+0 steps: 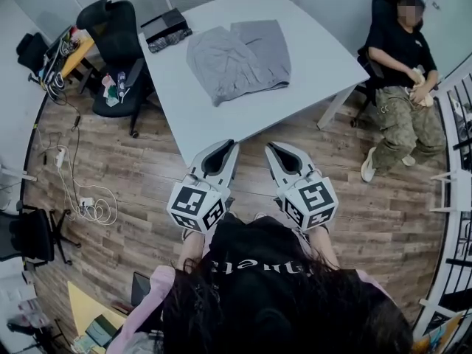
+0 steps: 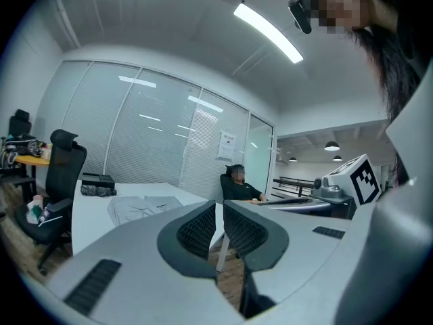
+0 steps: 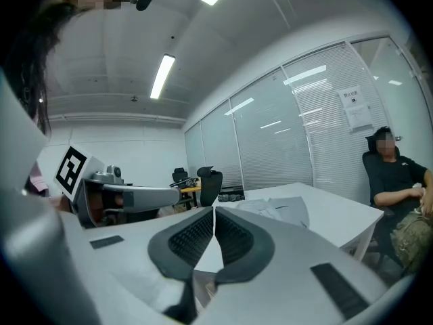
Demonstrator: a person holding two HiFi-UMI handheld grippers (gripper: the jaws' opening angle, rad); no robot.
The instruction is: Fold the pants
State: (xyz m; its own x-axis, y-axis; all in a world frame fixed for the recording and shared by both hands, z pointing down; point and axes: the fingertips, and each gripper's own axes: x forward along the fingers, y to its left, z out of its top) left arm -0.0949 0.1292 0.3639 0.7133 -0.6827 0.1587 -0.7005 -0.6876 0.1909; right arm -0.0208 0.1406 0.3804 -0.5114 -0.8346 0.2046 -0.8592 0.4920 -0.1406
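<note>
White table [image 1: 310,72], grey pants [image 1: 240,57] spread flat, black box [image 1: 166,25] at corner

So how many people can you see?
2: a seated person right of the table, a second person at the head view's bottom edge. Others may be hidden.

Our two tools are light grey shells, the left tool [image 1: 233,147] and the right tool [image 1: 271,147], each narrowing to a pointed tip, with dark ribbed pads [image 2: 196,230] set into the inner faces. Each has a white cube [image 1: 198,205] printed with black square markers. We wear a black top [image 1: 258,257] with pale lettering. Pink sleeves [image 1: 147,301] show beside that top, and long dark hair [image 1: 295,316] falls over it.
</note>
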